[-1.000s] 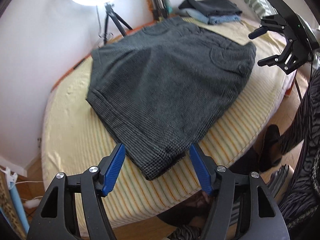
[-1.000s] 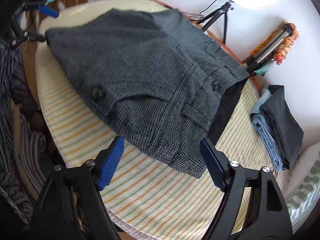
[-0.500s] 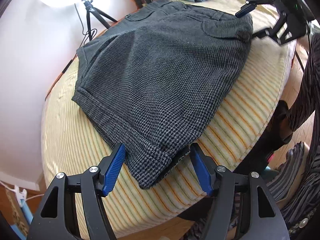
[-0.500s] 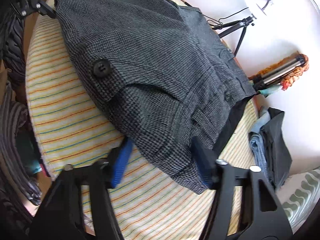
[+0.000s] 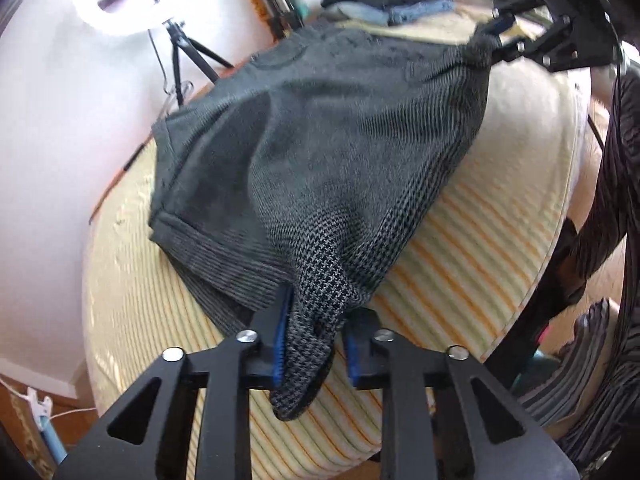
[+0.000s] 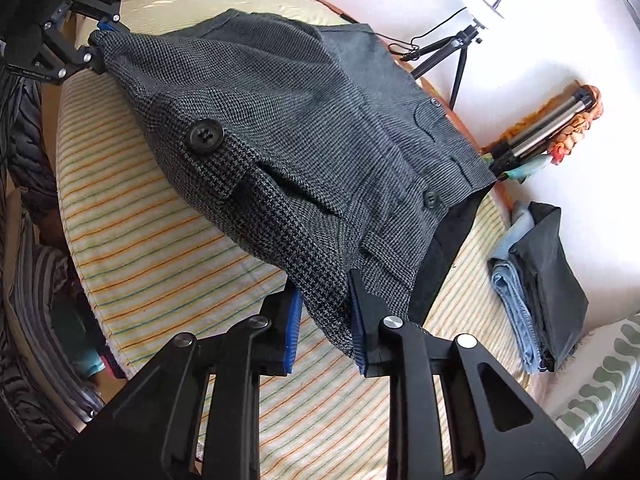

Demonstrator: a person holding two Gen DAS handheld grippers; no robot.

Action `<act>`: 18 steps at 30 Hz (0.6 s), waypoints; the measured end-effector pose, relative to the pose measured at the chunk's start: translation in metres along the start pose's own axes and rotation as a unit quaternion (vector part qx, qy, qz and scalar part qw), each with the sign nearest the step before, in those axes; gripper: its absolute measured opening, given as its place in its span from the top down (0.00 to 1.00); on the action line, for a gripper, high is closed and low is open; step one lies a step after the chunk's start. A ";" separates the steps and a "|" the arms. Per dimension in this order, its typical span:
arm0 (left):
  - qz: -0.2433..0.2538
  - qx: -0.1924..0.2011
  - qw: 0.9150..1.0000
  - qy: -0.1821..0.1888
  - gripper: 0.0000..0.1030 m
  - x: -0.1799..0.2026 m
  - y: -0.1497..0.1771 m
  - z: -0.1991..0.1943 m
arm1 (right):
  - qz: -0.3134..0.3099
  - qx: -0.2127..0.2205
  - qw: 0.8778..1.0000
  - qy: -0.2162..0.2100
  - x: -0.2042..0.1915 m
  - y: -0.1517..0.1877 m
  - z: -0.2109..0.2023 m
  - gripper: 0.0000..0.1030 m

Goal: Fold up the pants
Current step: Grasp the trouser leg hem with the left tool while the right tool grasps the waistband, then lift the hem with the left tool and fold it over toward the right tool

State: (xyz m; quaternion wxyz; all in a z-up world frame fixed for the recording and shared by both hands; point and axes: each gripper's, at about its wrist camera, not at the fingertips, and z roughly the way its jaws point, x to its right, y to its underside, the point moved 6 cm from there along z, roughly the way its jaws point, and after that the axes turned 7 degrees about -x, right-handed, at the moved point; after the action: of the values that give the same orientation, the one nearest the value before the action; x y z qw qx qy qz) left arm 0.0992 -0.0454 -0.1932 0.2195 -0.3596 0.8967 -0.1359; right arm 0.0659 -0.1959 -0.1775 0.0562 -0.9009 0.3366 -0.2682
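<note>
Two grippers, both now clamped on cloth where a second ago both stood wide open just short of it. Left gripper [image 5: 314,338]: blue pads closed on the near hem corner of the grey houndstooth pants [image 5: 320,152], a tongue of fabric hanging out below the jaws. Right gripper [image 6: 326,322]: pads pinched on the near waistband corner, below the buttoned pocket flap [image 6: 208,148]; seen from the left wrist view it sits at the far upper right [image 5: 490,40] with the cloth drawn up to a peak. Pants: spread across the striped yellow bed cover [image 5: 460,240], near edge lifted off it at both held corners, far edge lying flat toward the wall. Black lining [image 6: 444,248] shows at the open waist. Other items: stack of folded garments [image 6: 540,276] well apart at the bed's far end; ring light on tripod [image 5: 120,4] by the wall. Status, as judged: grasp step complete, fold not yet made; the near long edge looks ready to be carried over onto the far one. Risk: uneven lift between the two hands would skew the crease.
</note>
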 end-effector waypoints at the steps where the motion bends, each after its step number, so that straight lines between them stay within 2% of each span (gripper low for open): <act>1: -0.005 0.009 1.000 -0.001 0.83 -0.003 -0.003 -0.005 | 0.002 0.004 1.000 0.003 0.001 -0.001 -0.003 0.79; 6: -0.031 0.049 0.998 -0.005 0.85 -0.028 -0.019 -0.031 | 0.024 0.034 0.999 0.021 0.015 -0.008 -0.023 0.80; 13: -0.040 0.102 0.993 -0.040 0.85 -0.068 -0.058 -0.062 | 0.053 0.078 0.994 0.055 0.045 -0.034 -0.052 0.82; 18: -0.042 0.127 0.989 -0.065 0.86 -0.094 -0.089 -0.065 | 0.075 0.105 0.989 0.072 0.071 -0.057 -0.061 0.82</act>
State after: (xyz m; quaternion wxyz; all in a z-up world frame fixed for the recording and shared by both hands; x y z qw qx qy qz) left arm 0.1798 -0.0359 -0.0731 0.3151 -0.3739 0.8402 -0.2346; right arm 0.1119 -0.1929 -0.0781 0.1462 -0.8408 0.3762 -0.3609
